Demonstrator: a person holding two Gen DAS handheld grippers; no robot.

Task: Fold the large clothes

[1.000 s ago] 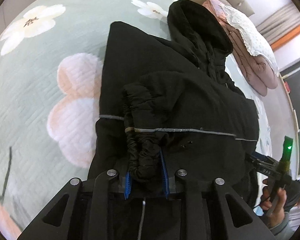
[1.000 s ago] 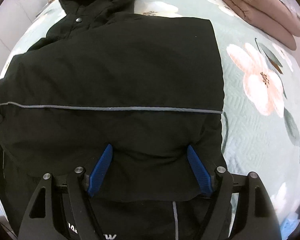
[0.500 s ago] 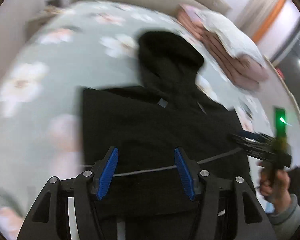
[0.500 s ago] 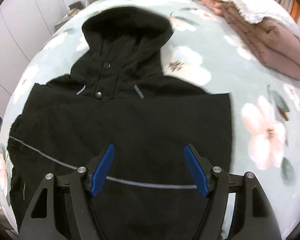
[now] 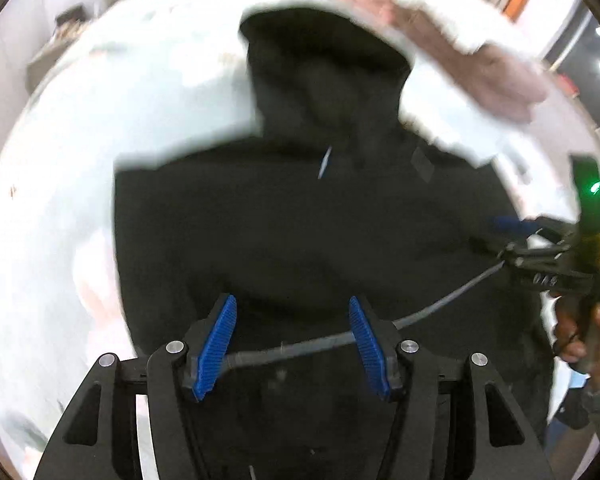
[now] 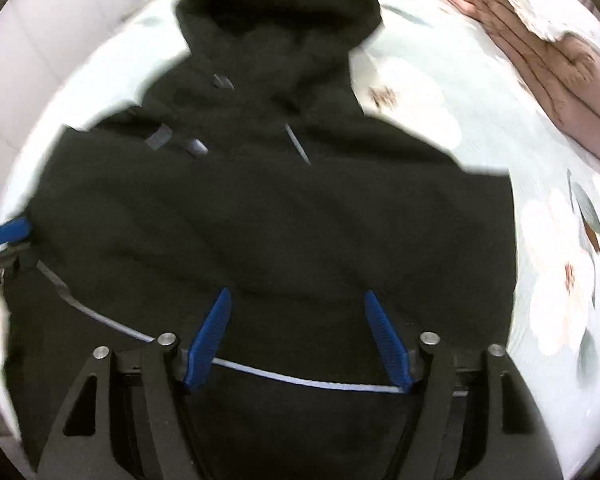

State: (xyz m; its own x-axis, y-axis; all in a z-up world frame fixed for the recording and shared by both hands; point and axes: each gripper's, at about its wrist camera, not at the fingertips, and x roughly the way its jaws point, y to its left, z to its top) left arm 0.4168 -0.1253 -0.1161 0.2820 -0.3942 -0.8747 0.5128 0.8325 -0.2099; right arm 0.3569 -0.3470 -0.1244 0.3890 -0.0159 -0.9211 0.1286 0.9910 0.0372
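— Both hand-held grippers have pulled back from the jacket [image 6: 280, 232] since a second ago; the left one has let go of the bunched sleeve cuff it was clamping, and the hood [image 6: 276, 12] has come into view in both cameras.

— Where is the jacket now?

— Flat on the bed [image 6: 480, 136], hood at the far end, body spread towards the cameras. A grey reflective stripe [image 6: 300, 380] runs across it near the hem. The sides look folded in, though blur hides the detail.

— And the hand-held grippers?

— The left hand-held gripper [image 5: 292, 340] has its blue pads wide apart with nothing between them; the stripe only passes beneath. The right hand-held gripper [image 6: 300, 340] is the same: spread wide, empty, hovering over the lower body.

— So which step is this?

— I judge the sleeve fold is done and they are lining up for the lengthwise fold, hem up towards the hood.

— What does that call for?

— Dropping both to the hem, one at each corner, pinching through all layers so the tucked sleeve stays put, then lifting together and carrying the edge to the shoulders. The padded fabric looks bulky, so a shallow pinch could slip.

— Anything else around?

— A folded pink quilt [image 6: 548, 60] at the far right of the bed, well apart from the jacket.
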